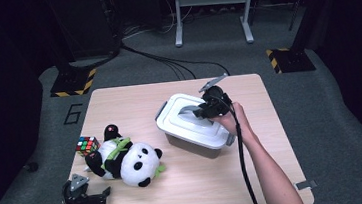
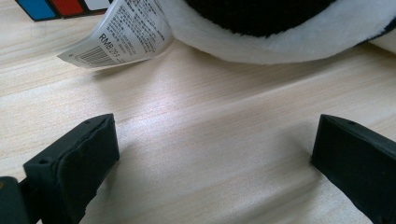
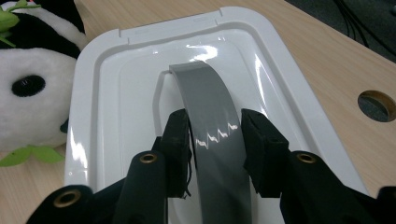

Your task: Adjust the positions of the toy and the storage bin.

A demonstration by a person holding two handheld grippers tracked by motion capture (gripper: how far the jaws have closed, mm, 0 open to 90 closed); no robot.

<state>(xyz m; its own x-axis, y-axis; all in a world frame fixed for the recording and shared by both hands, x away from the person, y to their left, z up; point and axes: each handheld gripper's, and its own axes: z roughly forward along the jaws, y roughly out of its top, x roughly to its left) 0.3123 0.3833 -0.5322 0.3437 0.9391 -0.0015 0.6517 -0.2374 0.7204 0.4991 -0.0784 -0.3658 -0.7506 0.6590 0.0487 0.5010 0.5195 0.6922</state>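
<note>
A white lidded storage box (image 1: pixel 191 127) stands on the right half of the wooden table (image 1: pixel 133 99). My right gripper (image 1: pixel 197 111) is over its lid (image 3: pixel 116 116), and in the right gripper view the gripper (image 3: pixel 215 135) is shut on the arched grey handle (image 3: pixel 210 102), one jaw on each side. A black-and-white plush panda (image 1: pixel 129 159) with green trim lies left of the box. My left gripper (image 1: pixel 106 196) rests low at the front left corner, just short of the panda (image 2: pixel 280 32). It stands open (image 2: pixel 215 140) over bare wood, holding nothing.
A Rubik's cube (image 1: pixel 86 145) sits on the left side of the table behind the panda. The panda's printed tag (image 2: pixel 121 35) lies on the wood beside the cube (image 2: pixel 65 7). A round hole (image 3: pixel 377 105) pierces the tabletop past the box. Cables and stand bases cover the floor beyond.
</note>
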